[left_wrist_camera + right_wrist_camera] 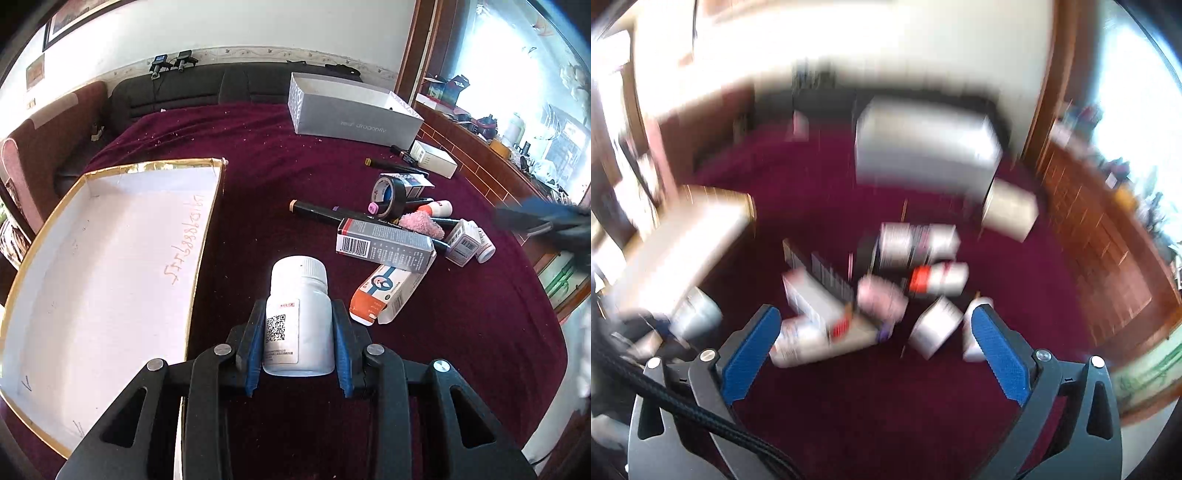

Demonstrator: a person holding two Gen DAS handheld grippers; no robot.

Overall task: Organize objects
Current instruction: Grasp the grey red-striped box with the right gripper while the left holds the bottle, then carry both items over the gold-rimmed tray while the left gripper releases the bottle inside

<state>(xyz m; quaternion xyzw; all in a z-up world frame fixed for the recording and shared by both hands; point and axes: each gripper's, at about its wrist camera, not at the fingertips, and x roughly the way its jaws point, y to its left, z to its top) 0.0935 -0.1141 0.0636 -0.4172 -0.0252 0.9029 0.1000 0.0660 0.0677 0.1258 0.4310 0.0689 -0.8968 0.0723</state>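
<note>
Left gripper (298, 332): its fingers were clenched on a white pill bottle (298, 317), gripped across the body by the blue pads.
Bottle position: it was held above the maroon-covered surface (258, 155), just beside the right wall of the gold-edged tray (207, 236), not yet over it.
Bottle axis: the long axis was seen to run along the fingers, the ribbed cap pointed away from the camera and the base toward it; the label with the QR code faced up and to the left.
Right gripper (875, 343): its fingers were spread wide with nothing between them; the view was heavily blurred, so only a rough position over the clutter could be told.
Progress: the tray was seen to hold nothing, so the sorting was judged barely begun.
Left to do: a pile was well apart to the right, comprising a grey barcode carton (384, 245), an orange-and-white carton (384, 295), a tape roll (389, 195), dark markers, a pink fluffy item (423, 225) and small bottles.
Grey open box (351, 107): it was placed at the far edge; its contents were hidden.
</note>
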